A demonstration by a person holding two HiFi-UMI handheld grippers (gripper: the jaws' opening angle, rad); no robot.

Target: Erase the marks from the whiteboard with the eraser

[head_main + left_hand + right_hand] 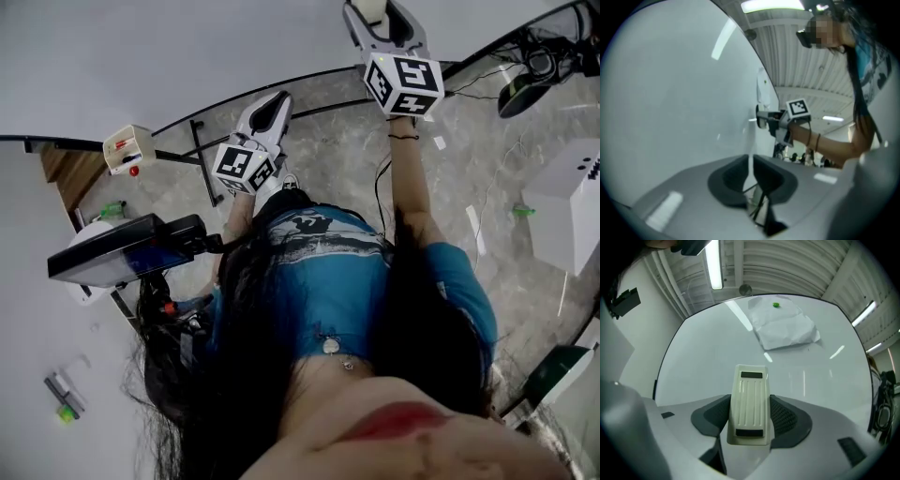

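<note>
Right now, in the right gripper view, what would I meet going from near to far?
The eraser held in the right gripper → bare whiteboard → white paper sheet → green magnet at its far edge.

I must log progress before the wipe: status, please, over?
Left gripper shut on whiteboard edge. Right gripper holds eraser, facing board. Paper sheet with green magnet ahead; no marks seen.

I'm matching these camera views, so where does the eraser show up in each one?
Head view: eraser at the top edge, right of centre.
Left gripper view: near the centre, at the tip of the right gripper, too small to make out well.
Right gripper view: low centre, between the jaws.
Shared landmark: the whiteboard.
</note>
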